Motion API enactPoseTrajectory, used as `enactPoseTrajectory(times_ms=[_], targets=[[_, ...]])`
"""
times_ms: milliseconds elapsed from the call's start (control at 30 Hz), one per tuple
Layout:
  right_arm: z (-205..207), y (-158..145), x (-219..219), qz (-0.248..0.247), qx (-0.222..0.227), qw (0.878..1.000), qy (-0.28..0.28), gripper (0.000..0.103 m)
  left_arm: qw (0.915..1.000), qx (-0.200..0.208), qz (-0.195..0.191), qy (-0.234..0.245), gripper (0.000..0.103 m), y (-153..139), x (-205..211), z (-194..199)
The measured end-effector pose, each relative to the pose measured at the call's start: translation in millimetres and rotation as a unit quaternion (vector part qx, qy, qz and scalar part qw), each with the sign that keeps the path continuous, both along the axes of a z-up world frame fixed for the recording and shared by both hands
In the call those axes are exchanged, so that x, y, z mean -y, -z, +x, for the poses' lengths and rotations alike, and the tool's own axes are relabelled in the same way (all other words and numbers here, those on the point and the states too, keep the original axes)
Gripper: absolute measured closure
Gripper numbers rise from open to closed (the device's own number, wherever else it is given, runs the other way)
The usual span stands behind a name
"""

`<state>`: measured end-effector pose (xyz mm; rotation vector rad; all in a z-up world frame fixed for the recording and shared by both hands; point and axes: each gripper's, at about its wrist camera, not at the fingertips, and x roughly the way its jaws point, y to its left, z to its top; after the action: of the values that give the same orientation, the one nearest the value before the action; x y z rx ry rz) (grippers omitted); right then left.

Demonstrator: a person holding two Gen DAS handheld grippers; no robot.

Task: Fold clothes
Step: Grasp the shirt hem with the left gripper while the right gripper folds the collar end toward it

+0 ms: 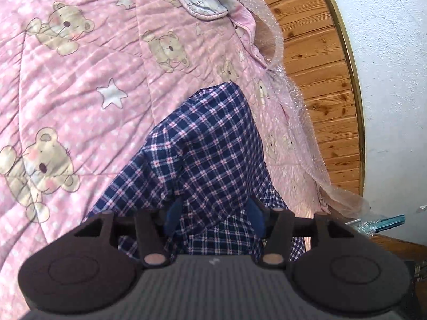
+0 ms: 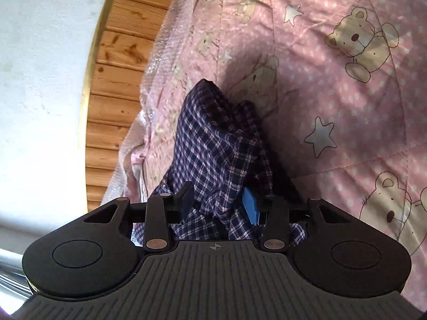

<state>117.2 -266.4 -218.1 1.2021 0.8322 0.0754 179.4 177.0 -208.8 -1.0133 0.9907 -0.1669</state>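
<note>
free: pink quilt lies broad and bare beside the plaid garment | blocked: plastic wrap and wood wall close along bed edge

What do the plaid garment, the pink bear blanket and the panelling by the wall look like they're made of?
Plaid garment: soft woven cloth, probably cotton or flannel; matte, drapes in loose folds. Blanket: quilted fabric, likely cotton; stitched lines and puckering, printed bears and stars. Panelling: wood, apparently pine; visible knots, grain, slight varnish sheen.
</note>
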Motion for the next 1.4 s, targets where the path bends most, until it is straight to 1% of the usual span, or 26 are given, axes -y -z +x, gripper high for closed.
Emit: enactPoseTrajectory(times_ms=[133, 200, 300, 400, 467, 500, 567, 633, 667, 700, 733, 767, 800, 833, 867, 933, 1100, 1167, 1200, 1267, 1333, 1400], targets=[[8, -3, 5, 0.002, 0.005, 1.0, 0.002, 0.067, 0.9999, -0.008, -0.001, -0.012, 0.055, 0, 1, -4], [9, -6, 3, 0.003, 0.005, 1.0, 0.0, 0.067, 0.9997, -0.016, -0.009, -0.018, 0.055, -1, 0, -14], [4, -9, 1, 0.011, 0.008, 1.0, -0.004, 0.067, 0.9991, -0.025, -0.019, -0.029, 0.051, 1, -4, -28], [1, -11, -3, 0.001, 0.011, 1.0, -0.014, 0.067, 0.9973, -0.03, -0.027, -0.062, 0.051, 8, -14, -32], [1, -12, -4, -0.012, 0.01, 1.0, -0.011, 0.067, 0.9951, -0.024, -0.036, -0.089, 0.051, 10, -21, -28], [2, -12, -4, -0.015, 0.009, 1.0, -0.007, 0.067, 0.9947, -0.021, -0.038, -0.093, 0.05, 11, -22, -25], [6, -11, -5, -0.015, 0.006, 1.0, -0.009, 0.067, 0.9957, -0.019, -0.039, -0.082, 0.05, 12, -18, -17], [9, -9, -9, -0.018, 0.003, 1.0, -0.023, 0.074, 0.9969, -0.016, -0.039, -0.067, 0.05, 11, -13, -10], [10, -9, -10, -0.02, 0.003, 0.999, -0.026, 0.082, 0.9974, -0.014, -0.035, -0.061, 0.05, 10, -10, -10], [10, -9, -12, -0.021, 0.003, 0.999, -0.03, 0.083, 0.9978, -0.012, -0.034, -0.056, 0.051, 10, -9, -10], [11, -9, -13, -0.023, 0.002, 0.999, -0.033, 0.083, 0.998, -0.009, -0.037, -0.051, 0.056, 10, -8, -10], [12, -9, -14, -0.024, 0.002, 0.999, -0.037, 0.087, 0.9982, -0.009, -0.037, -0.046, 0.064, 10, -7, -9], [13, -9, -15, -0.026, 0.002, 0.999, -0.04, 0.09, 0.9985, -0.007, -0.037, -0.04, 0.086, 11, -6, -7], [14, -9, -18, -0.033, 0.003, 0.998, -0.049, 0.098, 0.9988, -0.004, -0.036, -0.032, 0.098, 11, -6, -6], [15, -11, -21, -0.044, 0.005, 0.998, -0.054, 0.1, 0.9991, 0.0, -0.034, -0.025, 0.099, 10, -5, -5], [13, -19, -22, -0.061, 0.014, 0.997, -0.051, 0.102, 0.999, 0.008, -0.041, -0.016, 0.1, 1, -7, -5], [-1, -58, -15, -0.065, 0.046, 0.996, -0.047, 0.103, 0.9958, 0.024, -0.087, 0.017, 0.1, -37, -18, -14], [-10, -73, -11, -0.065, 0.05, 0.995, -0.052, 0.103, 0.9965, 0.018, -0.076, 0.029, 0.1, -44, -25, -20], [-15, -77, -10, -0.065, 0.049, 0.995, -0.057, 0.103, 0.9969, 0.011, -0.07, 0.034, 0.1, -43, -29, -23], [-23, -76, -9, -0.071, 0.037, 0.994, -0.073, 0.103, 0.9976, -0.017, -0.051, 0.043, 0.1, -27, -36, -31], [-31, -64, -12, -0.083, 0.016, 0.993, -0.087, 0.103, 0.9978, -0.045, -0.028, 0.039, 0.1, -6, -37, -36], [-36, -47, -17, -0.099, -0.011, 0.991, -0.095, 0.103, 0.9978, -0.058, 0.002, 0.033, 0.101, 9, -36, -38]])
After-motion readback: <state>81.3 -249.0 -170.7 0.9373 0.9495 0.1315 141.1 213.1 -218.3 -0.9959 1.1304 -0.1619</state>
